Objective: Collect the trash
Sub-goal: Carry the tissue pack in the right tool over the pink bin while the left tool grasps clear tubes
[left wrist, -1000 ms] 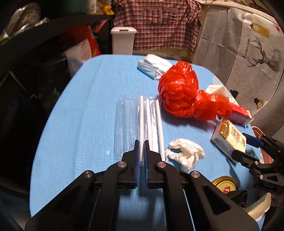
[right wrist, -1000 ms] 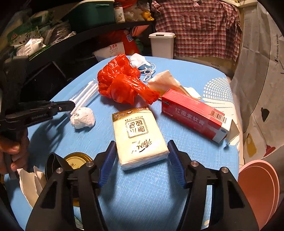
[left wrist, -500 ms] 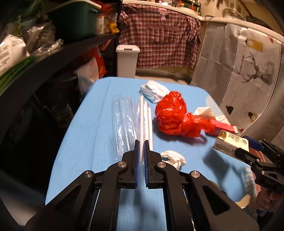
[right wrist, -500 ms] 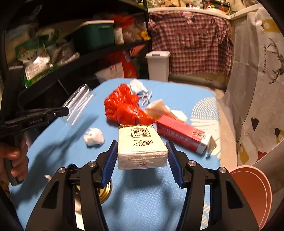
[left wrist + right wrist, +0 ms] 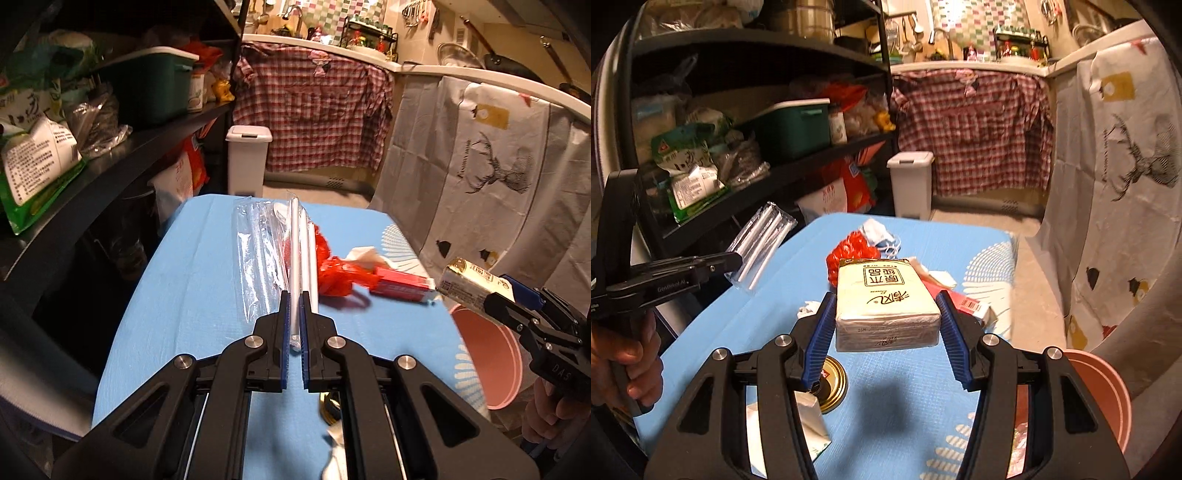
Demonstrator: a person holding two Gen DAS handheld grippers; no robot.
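My left gripper (image 5: 294, 314) is shut on a clear plastic pack of white straws (image 5: 295, 254), which hangs lifted above the blue table (image 5: 192, 295). The same straw pack (image 5: 764, 240) shows in the right wrist view, held up at the left by the left gripper (image 5: 733, 260). My right gripper (image 5: 886, 321) is shut on a cream tissue pack (image 5: 886, 306), raised off the table; the tissue pack (image 5: 471, 282) also shows at the right of the left wrist view. A pink bin (image 5: 1104, 391) stands beside the table at the lower right.
On the table lie a red plastic bag (image 5: 332, 273), a red box (image 5: 400, 284), crumpled white tissue (image 5: 809, 308), a face mask (image 5: 882, 236) and a gold jar lid (image 5: 833, 382). A white pedal bin (image 5: 246, 158) stands beyond the table. Black shelves (image 5: 738, 177) crowd the left.
Both grippers have risen off the table, the left carrying the straw pack, the right carrying the tissue pack. The views now tilt up toward the room, and the pink bin has come into sight.
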